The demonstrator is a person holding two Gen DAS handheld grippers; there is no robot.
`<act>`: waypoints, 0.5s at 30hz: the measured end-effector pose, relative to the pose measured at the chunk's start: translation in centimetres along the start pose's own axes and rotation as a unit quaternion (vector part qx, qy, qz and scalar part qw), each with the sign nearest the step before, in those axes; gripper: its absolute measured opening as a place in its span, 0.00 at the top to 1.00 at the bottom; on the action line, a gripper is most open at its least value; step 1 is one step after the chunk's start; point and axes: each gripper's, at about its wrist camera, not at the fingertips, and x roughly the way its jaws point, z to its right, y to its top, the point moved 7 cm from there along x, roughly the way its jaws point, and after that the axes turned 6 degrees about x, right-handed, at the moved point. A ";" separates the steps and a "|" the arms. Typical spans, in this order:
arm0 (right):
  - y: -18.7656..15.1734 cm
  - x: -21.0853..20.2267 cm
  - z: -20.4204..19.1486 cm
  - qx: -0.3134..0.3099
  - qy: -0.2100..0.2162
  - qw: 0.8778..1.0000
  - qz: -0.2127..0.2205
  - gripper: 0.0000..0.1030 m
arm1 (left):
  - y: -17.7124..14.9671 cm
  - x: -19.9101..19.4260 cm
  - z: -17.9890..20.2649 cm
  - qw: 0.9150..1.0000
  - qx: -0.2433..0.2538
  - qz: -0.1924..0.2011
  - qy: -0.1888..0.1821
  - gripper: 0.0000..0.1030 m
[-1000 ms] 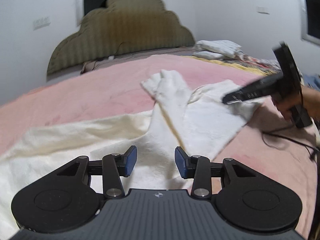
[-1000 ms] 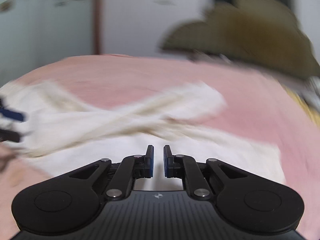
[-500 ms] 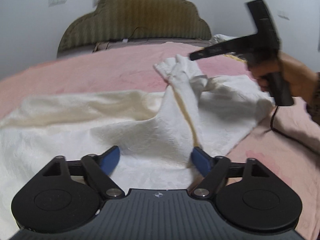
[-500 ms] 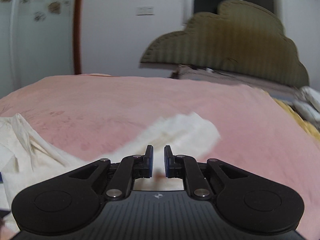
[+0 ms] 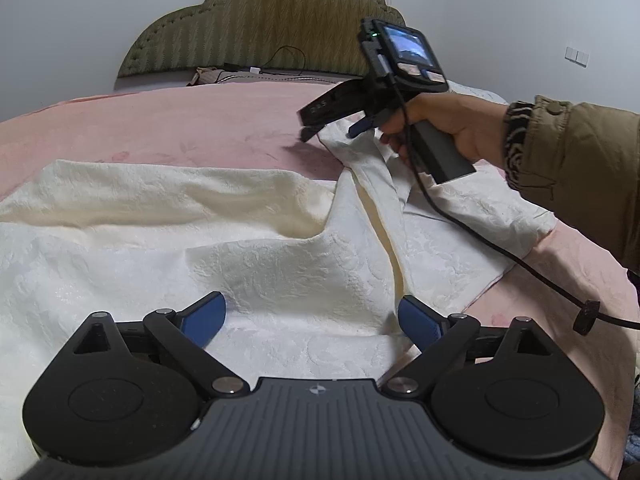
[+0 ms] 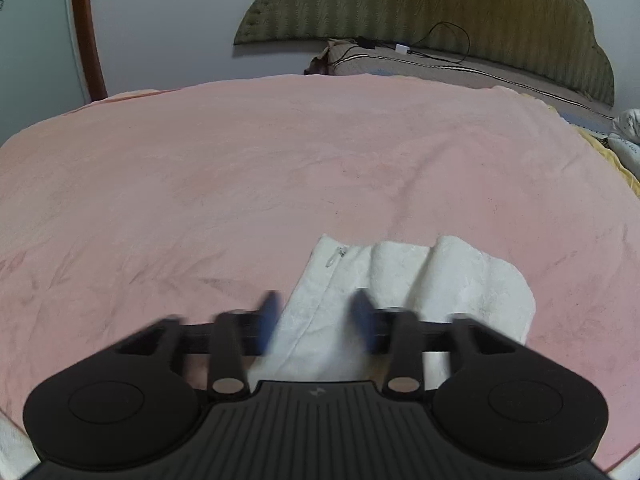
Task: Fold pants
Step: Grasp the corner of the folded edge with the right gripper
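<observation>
Cream-white pants [image 5: 256, 248] lie spread and rumpled on the pink bed cover, one leg crossing over the other. My left gripper [image 5: 312, 316] is open wide, low over the pants near a raised fold. My right gripper [image 6: 316, 312] is open, its blue pads blurred, either side of the leg end [image 6: 420, 276] with a zipper. In the left wrist view the right gripper [image 5: 336, 124] hovers at that far leg end, held by a hand.
The pink bed cover [image 6: 280, 168] stretches ahead to an olive headboard [image 5: 264, 24]. A black cable [image 5: 500, 248] trails from the right gripper across the pants. Other bedding [image 6: 628, 128] lies at the far right.
My left gripper opened wide and moved closer over the pants. My right gripper swung to the far leg end and opened from nearly shut.
</observation>
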 end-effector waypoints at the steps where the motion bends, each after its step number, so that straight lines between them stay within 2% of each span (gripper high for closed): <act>1: -0.1 0.1 -0.5 -0.020 -0.006 1.000 0.003 0.18 | 0.0 0.0 0.1 1.000 0.001 0.000 0.000 0.08; 3: -0.3 0.4 -0.9 -0.047 -0.029 0.998 0.012 0.18 | 0.0 -0.1 0.1 1.000 0.001 -0.001 0.001 0.08; 6: -0.4 0.8 -0.4 -0.037 -0.035 0.998 0.021 0.19 | 0.1 -0.1 0.1 1.000 0.001 -0.001 0.000 0.08; 7: -0.3 0.9 0.0 -0.032 -0.041 0.998 0.027 0.25 | 0.1 0.0 0.1 1.000 0.001 -0.001 0.000 0.08; 8: -0.1 0.9 0.5 -0.031 -0.054 0.997 0.035 0.48 | 0.1 -0.1 0.1 1.000 0.000 -0.001 0.000 0.08; 9: -0.1 0.8 0.8 -0.035 -0.060 0.997 0.040 0.57 | 0.1 -0.1 0.1 1.000 -0.002 0.000 -0.001 0.08; 11: -0.2 0.7 1.0 -0.040 -0.065 0.996 0.043 0.84 | 0.2 -0.1 0.0 1.000 -0.006 0.001 -0.004 0.08; 13: -0.2 0.1 1.3 -0.027 -0.053 0.997 0.057 0.87 | 0.3 -0.1 0.0 1.000 -0.008 0.001 -0.007 0.07; 15: 0.0 -1.2 2.5 0.025 -0.022 0.996 0.077 0.88 | 0.3 -0.2 -0.1 1.000 -0.008 0.001 -0.008 0.06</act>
